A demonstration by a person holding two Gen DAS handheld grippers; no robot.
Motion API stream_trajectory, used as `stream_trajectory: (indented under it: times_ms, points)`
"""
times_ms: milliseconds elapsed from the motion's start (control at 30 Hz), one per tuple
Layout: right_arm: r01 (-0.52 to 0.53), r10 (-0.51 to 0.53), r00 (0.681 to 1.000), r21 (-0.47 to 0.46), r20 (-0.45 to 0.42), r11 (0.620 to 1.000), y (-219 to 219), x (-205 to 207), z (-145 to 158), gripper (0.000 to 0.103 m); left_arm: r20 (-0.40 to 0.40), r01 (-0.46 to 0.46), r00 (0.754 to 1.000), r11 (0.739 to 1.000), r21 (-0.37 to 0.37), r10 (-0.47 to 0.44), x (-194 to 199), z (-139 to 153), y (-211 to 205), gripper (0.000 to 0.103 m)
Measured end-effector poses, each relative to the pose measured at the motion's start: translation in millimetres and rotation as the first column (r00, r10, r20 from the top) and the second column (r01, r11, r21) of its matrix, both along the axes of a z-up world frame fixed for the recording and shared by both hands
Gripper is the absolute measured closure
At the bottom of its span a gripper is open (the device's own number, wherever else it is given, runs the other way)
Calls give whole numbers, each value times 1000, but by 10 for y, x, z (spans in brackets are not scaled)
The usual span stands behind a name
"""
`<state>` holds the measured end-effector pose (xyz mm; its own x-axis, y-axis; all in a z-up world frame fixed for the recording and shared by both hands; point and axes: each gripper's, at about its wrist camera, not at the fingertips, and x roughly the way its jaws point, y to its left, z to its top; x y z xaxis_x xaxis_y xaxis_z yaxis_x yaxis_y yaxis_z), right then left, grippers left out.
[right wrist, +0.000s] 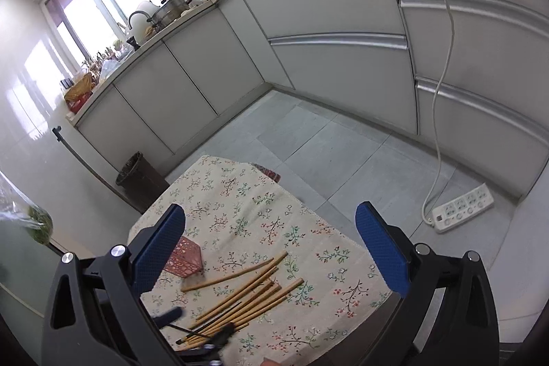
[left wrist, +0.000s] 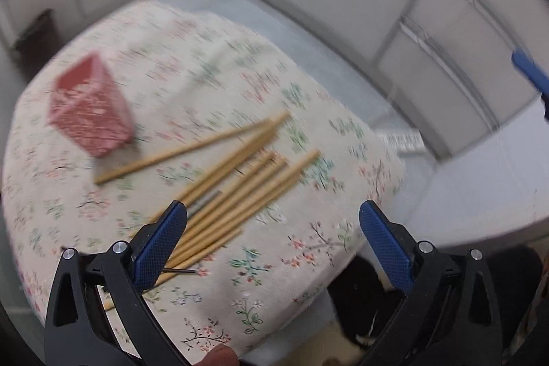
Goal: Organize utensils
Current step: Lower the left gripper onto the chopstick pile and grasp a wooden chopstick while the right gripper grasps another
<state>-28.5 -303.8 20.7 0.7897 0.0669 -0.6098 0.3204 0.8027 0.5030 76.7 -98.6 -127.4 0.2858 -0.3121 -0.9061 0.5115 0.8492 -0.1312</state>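
1. Your left gripper [left wrist: 272, 211] hovers low over the loose chopsticks [left wrist: 236, 180] on the floral tablecloth [left wrist: 274, 263], jaws wide, nothing held.
2. Your right gripper [right wrist: 269, 215] waits higher, also wide.
3. Probably the pick-up step: close on one stick, then carry it to the red holder [left wrist: 91, 105] just beside.

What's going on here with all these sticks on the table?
A person is holding a gripper in each hand over a small table with a floral cloth in a kitchen. A loose pile of wooden chopsticks lies on the cloth, with a red patterned holder standing beside them. The left gripper hangs open just above the near ends of the chopsticks; the right gripper is open too, higher up. Nothing is gripped, and no chopsticks show in the holder.
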Motion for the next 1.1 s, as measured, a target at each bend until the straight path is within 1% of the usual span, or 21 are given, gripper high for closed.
stream_trajectory:
  times_ms: [33, 100, 133, 200, 233, 267, 333, 400, 433, 500, 533, 600, 633, 700, 767, 800, 867, 900, 967, 1033, 1100]
  points:
    - [0, 0, 1000, 19, -12, 1000, -29, 19, -33, 6, -4, 26, 1000, 999, 38, -26, 54, -69, -88, 7]
    - [-5, 7, 999, 63, -40, 998, -79, 62, -105, 6, -3, 77, 997, 994, 78, -77, 161, -137, -221, 7]
    - [-6, 11, 998, 89, -54, 996, -101, 87, -140, 6, -5, 106, 994, 988, 109, -106, 252, -179, -303, 7]
    - [-4, 14, 996, 122, -83, 993, -141, 144, -218, 6, 4, 144, 989, 968, 207, -148, 429, -250, -433, 7]
    - [-4, 17, 995, 134, -97, 991, -149, 173, -255, 6, 6, 163, 985, 952, 259, -171, 521, -289, -489, 7]
    - [-9, 24, 994, 142, -108, 990, -145, 201, -286, 6, -9, 186, 981, 936, 298, -192, 602, -330, -535, 7]
    - [-23, 41, 991, 143, -127, 990, -134, 262, -334, 6, -80, 252, 968, 907, 338, -239, 775, -407, -589, 17]
    - [-34, 53, 989, 135, -139, 990, -113, 318, -380, 6, -135, 304, 952, 881, 363, -273, 897, -470, -613, 38]
    - [-37, 57, 988, 133, -145, 990, -105, 337, -399, 6, -158, 332, 943, 860, 386, -293, 961, -514, -625, 41]
    - [-38, 60, 985, 136, -163, 990, -97, 385, -449, 6, -194, 388, 922, 814, 433, -336, 1036, -598, -640, 54]
    - [-36, 61, 983, 144, -173, 989, -100, 409, -482, 6, -211, 409, 912, 798, 443, -351, 1061, -630, -641, 56]
    - [-35, 69, 978, 169, -196, 985, -116, 456, -550, 6, -244, 448, 894, 776, 445, -376, 1122, -681, -632, 60]
    - [-35, 72, 975, 179, -208, 983, -119, 482, -584, 6, -258, 462, 886, 771, 437, -385, 1150, -700, -623, 62]
    - [-29, 74, 970, 190, -233, 981, -135, 527, -640, 6, -281, 479, 877, 767, 427, -391, 1213, -740, -615, 76]
    - [-17, 69, 967, 205, -246, 979, -136, 542, -682, 6, -298, 484, 873, 765, 426, -386, 1277, -791, -598, 84]
    - [-10, 64, 966, 209, -252, 978, -145, 549, -702, 6, -311, 484, 871, 771, 414, -381, 1328, -826, -578, 86]
    - [9, 46, 963, 201, -267, 979, -165, 557, -736, 6, -336, 491, 863, 781, 387, -376, 1380, -888, -540, 86]
    - [17, 40, 960, 200, -276, 980, -174, 560, -757, 6, -337, 495, 860, 784, 375, -382, 1401, -907, -519, 87]
    - [42, 25, 952, 210, -307, 977, -201, 567, -833, 6, -340, 494, 858, 800, 341, -385, 1387, -867, -445, 87]
    - [64, 24, 938, 241, -345, 969, -214, 583, -949, 6, -329, 482, 863, 818, 313, -383, 1389, -816, -360, 86]
    - [72, 49, 919, 289, -391, 954, -191, 616, -1116, 6, -300, 479, 868, 825, 300, -395, 1355, -762, -286, 87]
